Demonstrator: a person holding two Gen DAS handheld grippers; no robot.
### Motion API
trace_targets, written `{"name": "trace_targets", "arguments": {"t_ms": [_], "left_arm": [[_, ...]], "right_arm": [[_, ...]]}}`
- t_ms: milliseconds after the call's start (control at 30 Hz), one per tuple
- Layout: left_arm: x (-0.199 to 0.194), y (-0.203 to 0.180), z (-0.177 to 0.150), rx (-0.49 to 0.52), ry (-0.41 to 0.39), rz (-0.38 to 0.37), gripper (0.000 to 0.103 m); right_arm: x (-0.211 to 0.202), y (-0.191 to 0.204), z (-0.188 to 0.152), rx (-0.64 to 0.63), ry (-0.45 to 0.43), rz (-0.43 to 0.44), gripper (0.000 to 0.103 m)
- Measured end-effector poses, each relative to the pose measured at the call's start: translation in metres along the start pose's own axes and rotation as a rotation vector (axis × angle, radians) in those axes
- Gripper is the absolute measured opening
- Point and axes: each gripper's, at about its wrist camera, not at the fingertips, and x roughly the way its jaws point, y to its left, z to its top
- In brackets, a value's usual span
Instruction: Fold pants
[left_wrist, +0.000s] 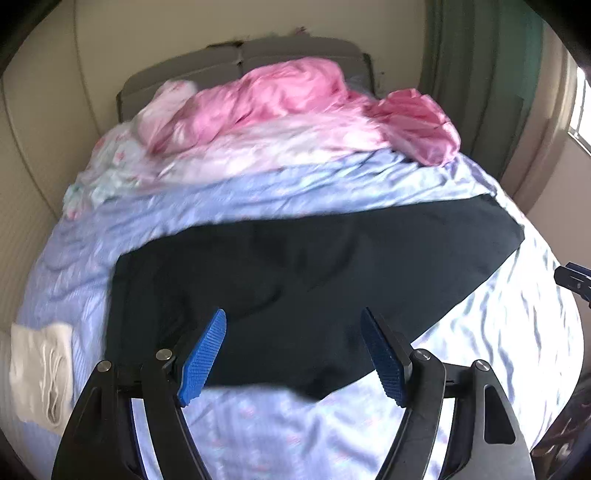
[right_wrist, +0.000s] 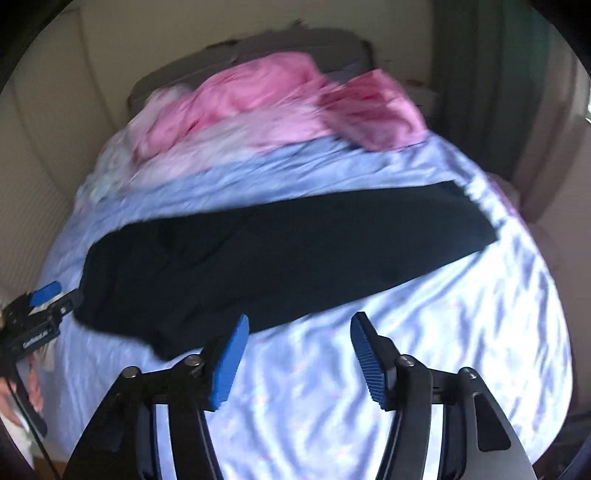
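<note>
With the left tool (left_wrist: 293, 354) and right tool (right_wrist: 299, 356) both gaping wide and empty above the bed (right_wrist: 424, 332), the pants (right_wrist: 277, 254) lie flat across it (one long dark strip), and a one-layer pinch could drag the fold askew.

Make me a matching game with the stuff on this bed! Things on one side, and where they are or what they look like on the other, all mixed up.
Things:
1. long black pants
2. crumpled pink blanket
3. folded white cloth
4. left tongs with blue pads

Descriptions:
A. heaped at the head of the bed
B. open, holding nothing
C. lying flat across the light blue sheet
D. at the bed's left edge

Pairs: 1-C, 2-A, 3-D, 4-B
</note>
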Motion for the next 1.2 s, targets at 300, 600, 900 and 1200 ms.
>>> {"name": "trace_targets", "arguments": {"t_ms": [300, 600, 900, 1200], "left_arm": [[0.053, -0.081, 0.076, 0.212, -0.019, 0.002, 0.075], [0.188, -0.110, 0.134, 0.306, 0.146, -0.175, 0.063], [0.274, -0.117, 0.140, 0.431, 0.267, -0.153, 0.063], [0.309, -0.115, 0.129, 0.467, 0.386, -0.194, 0.024]], "right_arm": [[0.033, -0.083, 0.058, 0.013, -0.001, 0.000, 0.059], [0.113, -0.097, 0.101, 0.007, -0.008, 0.056, 0.059], [0.181, -0.088, 0.107, 0.020, 0.038, 0.090, 0.059], [0.204, -0.075, 0.095, -0.008, 0.070, 0.090, 0.059]]}}
